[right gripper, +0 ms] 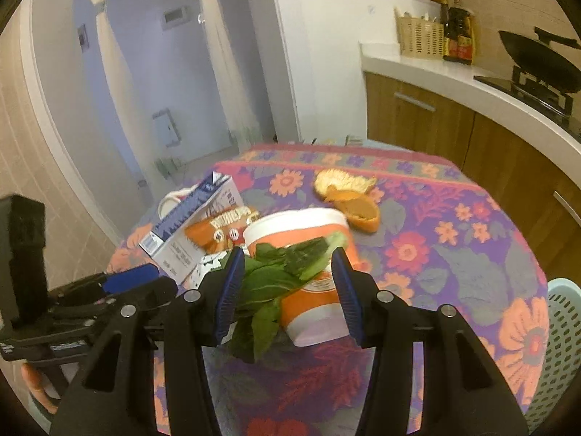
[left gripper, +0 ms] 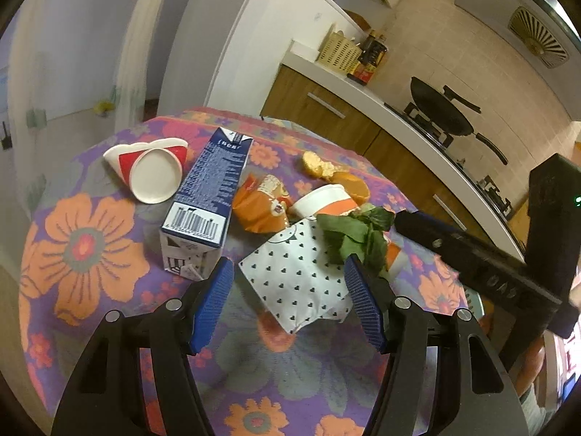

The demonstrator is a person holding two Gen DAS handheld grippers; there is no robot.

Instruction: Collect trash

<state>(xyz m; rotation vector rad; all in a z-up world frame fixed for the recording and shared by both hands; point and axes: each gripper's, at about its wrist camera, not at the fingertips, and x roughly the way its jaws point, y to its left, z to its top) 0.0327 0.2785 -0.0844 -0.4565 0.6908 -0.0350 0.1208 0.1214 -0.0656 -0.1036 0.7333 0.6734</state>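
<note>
Trash lies on a flowered tablecloth (left gripper: 83, 247). My left gripper (left gripper: 287, 272) is open, its blue pads on either side of a white heart-print paper wrapper (left gripper: 297, 272). Beside it lie a blue milk carton (left gripper: 207, 189), a red-and-white cup (left gripper: 149, 170), an orange snack bag (left gripper: 259, 201), orange peels (left gripper: 326, 169) and an orange-and-white cup (left gripper: 323, 200) under green leaves (left gripper: 356, 234). My right gripper (right gripper: 285, 267) is open around the green leaves (right gripper: 276, 272) lying on the tipped orange-and-white cup (right gripper: 312, 290). The carton (right gripper: 192, 225) and peels (right gripper: 348, 196) lie beyond.
A pale green perforated basket (right gripper: 559, 345) stands off the table's right edge in the right wrist view. A kitchen counter (left gripper: 363, 91) with a wok (left gripper: 443, 109), bottles and a cream basket runs behind the table. The right gripper's body (left gripper: 483, 261) crosses the left wrist view.
</note>
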